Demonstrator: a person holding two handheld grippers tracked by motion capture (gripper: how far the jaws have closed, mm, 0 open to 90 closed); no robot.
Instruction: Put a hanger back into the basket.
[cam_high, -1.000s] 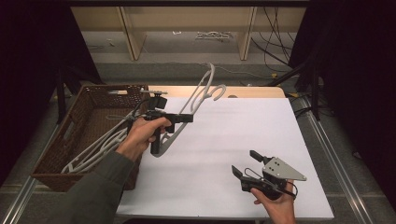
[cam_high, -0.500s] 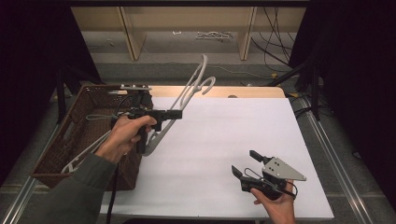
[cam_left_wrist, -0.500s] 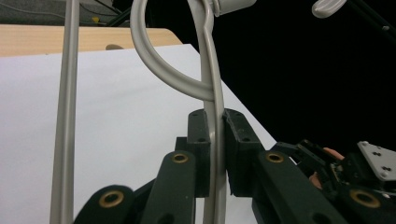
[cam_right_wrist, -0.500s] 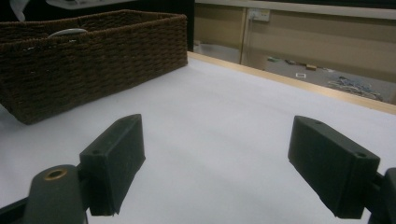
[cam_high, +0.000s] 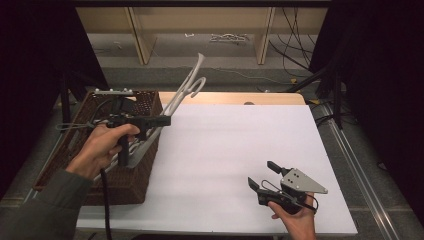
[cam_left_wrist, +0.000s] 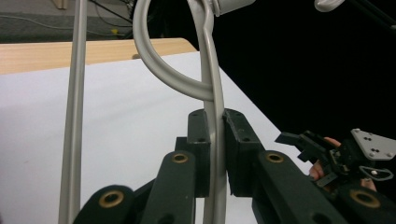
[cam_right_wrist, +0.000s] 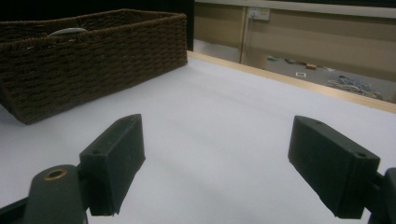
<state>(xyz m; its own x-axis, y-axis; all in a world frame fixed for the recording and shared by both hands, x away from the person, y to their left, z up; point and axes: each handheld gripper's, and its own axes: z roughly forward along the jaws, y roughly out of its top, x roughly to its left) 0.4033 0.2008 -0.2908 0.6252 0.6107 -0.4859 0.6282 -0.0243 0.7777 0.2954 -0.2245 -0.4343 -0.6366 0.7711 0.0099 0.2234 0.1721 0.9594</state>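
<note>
hanger (cam_high: 186, 89) pinched in raised left claw (cam_high: 165, 120) over basket (cam_high: 145, 102) | right claw (cam_high: 263, 176) wide open, low

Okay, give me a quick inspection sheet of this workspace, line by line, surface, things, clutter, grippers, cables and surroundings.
Surface: white table top, wooden strip along the far edge.
Job's things: pale hanger held up, tilted; wicker basket at table's left edge, more hangers inside.
Clutter: nothing seen.
Grippers: left gripper shut on the hanger's stem; right gripper open, low over bare table.
Cables: black cable trailing from left gripper; loose cables on far floor.
Surroundings: dark curtains both sides, wooden frame behind.
</note>
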